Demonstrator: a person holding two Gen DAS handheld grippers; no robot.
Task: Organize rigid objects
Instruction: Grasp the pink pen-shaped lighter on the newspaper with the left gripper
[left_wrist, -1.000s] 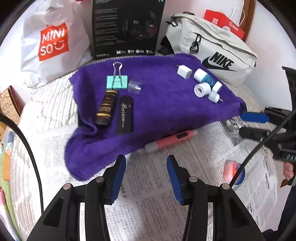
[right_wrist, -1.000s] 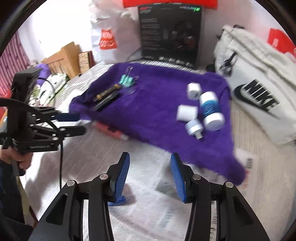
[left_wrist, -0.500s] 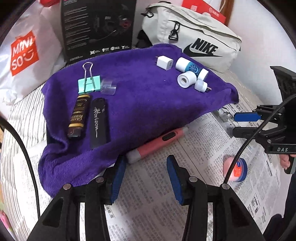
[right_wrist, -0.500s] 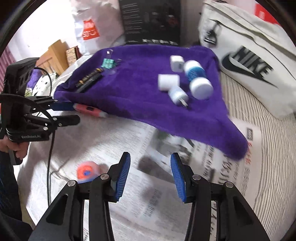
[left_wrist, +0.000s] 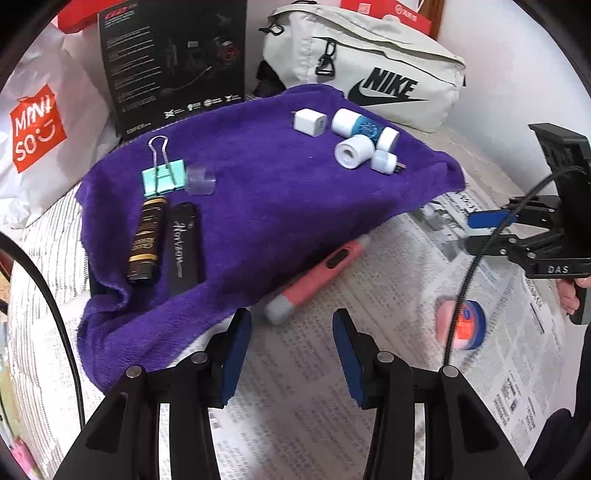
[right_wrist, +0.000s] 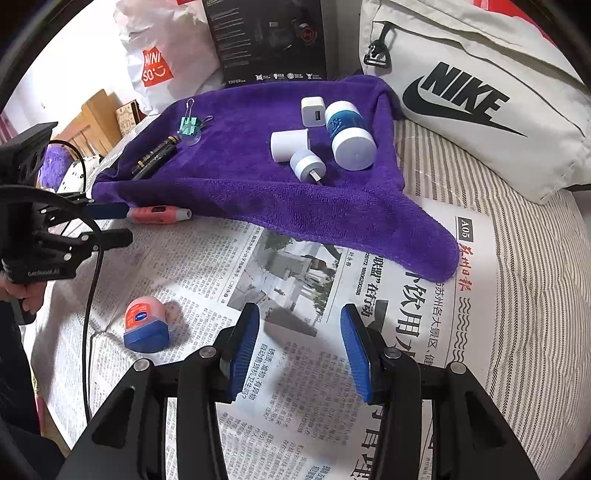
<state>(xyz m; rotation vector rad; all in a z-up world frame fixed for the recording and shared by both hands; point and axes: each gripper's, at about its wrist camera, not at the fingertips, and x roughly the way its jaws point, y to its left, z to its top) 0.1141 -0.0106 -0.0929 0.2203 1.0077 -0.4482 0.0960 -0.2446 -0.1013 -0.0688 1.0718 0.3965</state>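
the pink pen (left_wrist: 317, 273) lies just beyond the left gripper (left_wrist: 291, 354), slanting far-right (fingers spread, empty); the right gripper (right_wrist: 301, 350), also spread, sits farther off.

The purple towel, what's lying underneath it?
Newspaper runs under the purple towel at its near edge, and the pink pen lies against that edge. How far the paper goes beneath is covered.

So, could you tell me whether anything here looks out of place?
Two things lie off the purple towel, on the newspaper: the pink pen-shaped tool at the towel's edge, and the small blue-capped pink jar tipped on its side. Everything else sits grouped on the towel.
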